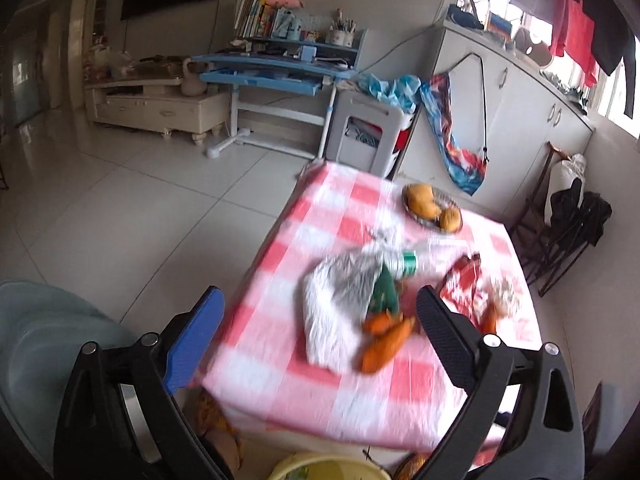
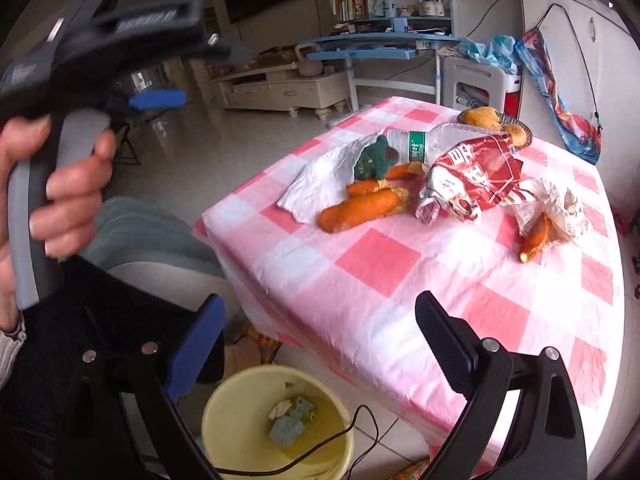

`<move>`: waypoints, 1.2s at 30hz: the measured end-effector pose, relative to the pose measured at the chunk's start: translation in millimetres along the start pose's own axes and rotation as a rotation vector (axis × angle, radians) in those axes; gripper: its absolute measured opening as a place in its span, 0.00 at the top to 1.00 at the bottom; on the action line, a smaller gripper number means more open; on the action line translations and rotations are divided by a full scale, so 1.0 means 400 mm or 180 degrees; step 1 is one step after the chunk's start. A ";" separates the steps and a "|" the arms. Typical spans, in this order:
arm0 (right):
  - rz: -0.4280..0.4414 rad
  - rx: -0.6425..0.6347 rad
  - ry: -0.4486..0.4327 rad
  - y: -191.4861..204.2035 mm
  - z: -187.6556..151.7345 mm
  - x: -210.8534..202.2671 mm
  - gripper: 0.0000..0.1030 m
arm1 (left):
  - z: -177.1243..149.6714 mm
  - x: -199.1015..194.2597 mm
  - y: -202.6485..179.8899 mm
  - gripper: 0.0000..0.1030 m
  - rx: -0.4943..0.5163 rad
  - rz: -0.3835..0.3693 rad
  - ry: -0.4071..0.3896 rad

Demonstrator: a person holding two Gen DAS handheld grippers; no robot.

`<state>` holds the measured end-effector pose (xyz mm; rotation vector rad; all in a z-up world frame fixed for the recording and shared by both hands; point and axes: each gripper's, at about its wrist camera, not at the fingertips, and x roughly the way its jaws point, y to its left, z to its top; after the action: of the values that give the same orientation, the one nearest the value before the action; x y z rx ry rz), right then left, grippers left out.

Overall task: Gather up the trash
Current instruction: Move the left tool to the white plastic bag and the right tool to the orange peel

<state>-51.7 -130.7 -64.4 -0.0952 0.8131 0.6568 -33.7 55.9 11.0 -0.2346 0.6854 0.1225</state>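
Trash lies on the pink checked tablecloth [image 2: 380, 264]: a white-silver wrapper [image 2: 320, 176], a green crumpled piece [image 2: 372, 160], orange peels [image 2: 360, 208], a clear plastic bottle [image 2: 424, 144], a red snack bag [image 2: 476, 176] and a peel in clear wrap [image 2: 540, 224]. The same pile shows blurred in the left wrist view, with the wrapper [image 1: 336, 300] and peels [image 1: 384, 340]. A yellow bin [image 2: 256, 412] with some trash inside stands on the floor below the table's near corner. My left gripper [image 1: 320, 328] is open and empty above the near table edge. My right gripper [image 2: 320, 340] is open and empty over the bin and table edge.
A basket of yellow fruit [image 2: 496, 124] stands at the table's far side. A grey chair [image 2: 160, 240] is left of the table. A blue desk [image 2: 380, 48] and a white stool [image 2: 476, 80] stand beyond. A black cable [image 2: 352, 436] crosses the bin.
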 end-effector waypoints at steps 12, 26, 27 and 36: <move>-0.0533 0.0155 -0.0298 0.018 0.032 0.080 0.09 | 0.011 0.052 0.022 0.07 0.0005 0.0096 -0.0056; -0.0868 0.0431 -0.0153 -0.002 0.034 0.139 0.08 | 0.013 0.062 0.039 0.07 -0.0082 -0.0080 0.0079; -0.0874 0.0435 -0.0137 -0.001 0.033 0.143 0.08 | 0.014 0.063 0.042 0.07 -0.0094 -0.0087 0.0090; -0.0879 0.0351 -0.0146 0.011 0.035 0.132 0.08 | 0.035 0.056 0.074 0.07 -0.0112 -0.0155 0.0071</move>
<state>-18.8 -95.9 -90.8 -0.0901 0.7732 0.3519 -13.6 88.8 2.1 -0.2865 0.6996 0.0854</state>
